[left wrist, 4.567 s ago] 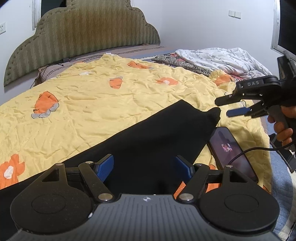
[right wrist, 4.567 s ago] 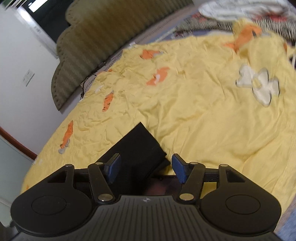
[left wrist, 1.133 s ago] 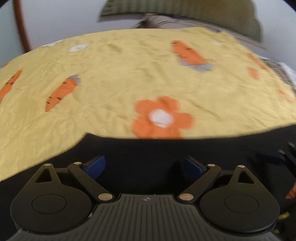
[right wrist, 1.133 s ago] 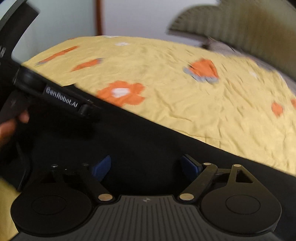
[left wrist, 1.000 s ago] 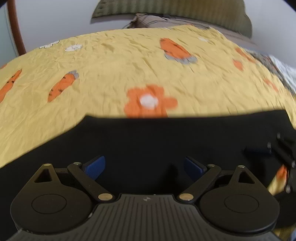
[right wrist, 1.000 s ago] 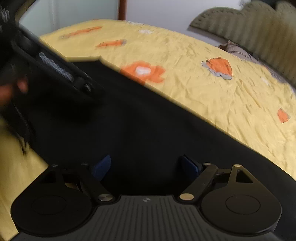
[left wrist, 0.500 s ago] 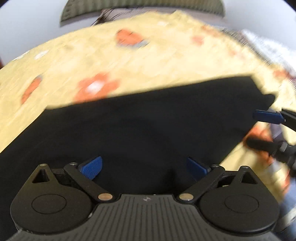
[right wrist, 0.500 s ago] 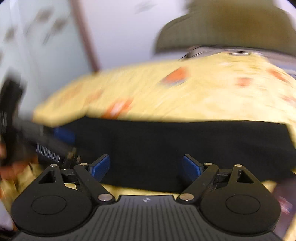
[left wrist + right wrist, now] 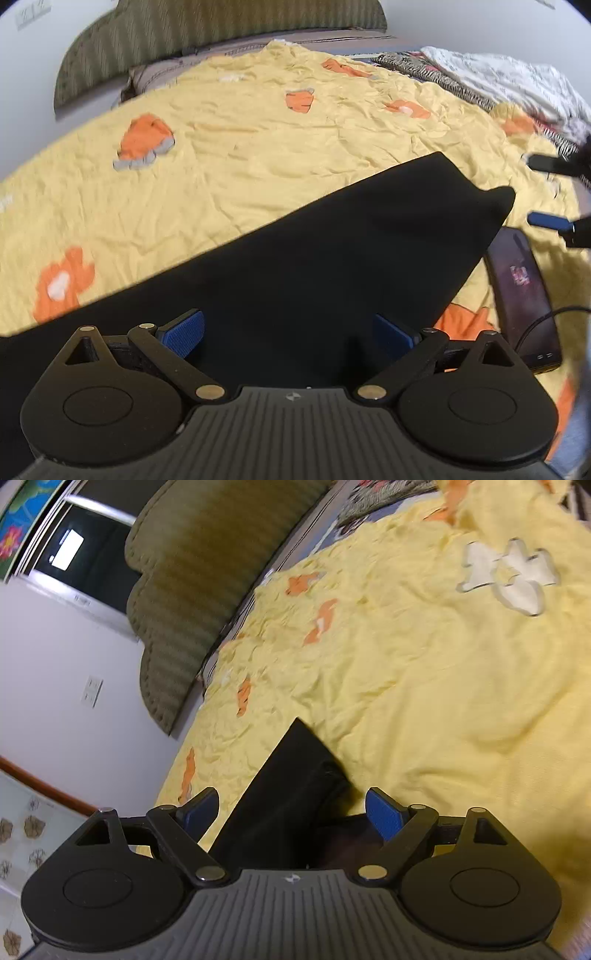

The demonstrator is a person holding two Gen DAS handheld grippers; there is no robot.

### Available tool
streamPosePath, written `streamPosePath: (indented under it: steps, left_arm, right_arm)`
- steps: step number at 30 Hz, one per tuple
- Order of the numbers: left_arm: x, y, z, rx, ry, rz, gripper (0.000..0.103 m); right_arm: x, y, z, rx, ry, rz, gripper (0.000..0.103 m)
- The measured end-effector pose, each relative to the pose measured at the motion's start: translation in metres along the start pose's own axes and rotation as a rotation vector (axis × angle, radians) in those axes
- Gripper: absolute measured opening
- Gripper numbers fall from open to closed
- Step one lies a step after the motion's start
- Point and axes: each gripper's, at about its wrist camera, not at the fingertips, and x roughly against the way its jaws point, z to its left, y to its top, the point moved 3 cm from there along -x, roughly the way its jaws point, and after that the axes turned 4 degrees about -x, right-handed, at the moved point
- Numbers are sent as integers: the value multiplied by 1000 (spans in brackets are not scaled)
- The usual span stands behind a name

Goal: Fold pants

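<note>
The black pants (image 9: 332,251) lie as a long folded strip across the yellow bedspread (image 9: 258,147), one end pointing toward the right. My left gripper (image 9: 286,332) hovers open over the strip's near part, and its blue pads (image 9: 181,332) do not pinch the cloth. In the left wrist view my right gripper (image 9: 546,192) shows at the right edge, just beyond the pants' end, with its fingers apart. In the right wrist view the right gripper (image 9: 291,810) stands open, with the end of the pants (image 9: 288,794) lying between and below its fingers.
A dark phone (image 9: 521,295) with a cable lies on the bedspread right beside the pants' end. Crumpled white and striped bedding (image 9: 498,81) is piled at the far right. A green padded headboard (image 9: 184,33) and a white wall close the far side.
Both cameras have swept from the pants' left part to its right end. The right gripper has rolled over and moved out past the pants' end by the phone. Both stayed open.
</note>
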Motion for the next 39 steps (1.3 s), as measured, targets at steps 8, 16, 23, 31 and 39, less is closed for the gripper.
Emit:
streamPosePath:
  steps: [8, 16, 23, 31, 39]
  left_arm:
    - [-4, 5, 6, 9, 8, 3, 99]
    - [-13, 14, 22, 105, -48, 24, 99]
    - [-37, 50, 29, 300, -278, 62, 98]
    - [-74, 115, -16, 347, -530, 132, 99]
    - [-117, 142, -35, 385, -624, 206, 99]
  right_arm:
    - [-58, 9, 0, 0, -61, 63, 87]
    - [-66, 10, 2, 49, -104, 49, 32]
    - [-62, 5, 28, 246, -148, -2, 19]
    - [-62, -46, 94, 824, -294, -101, 18]
    - [-73, -101, 120, 1176, -344, -112, 18]
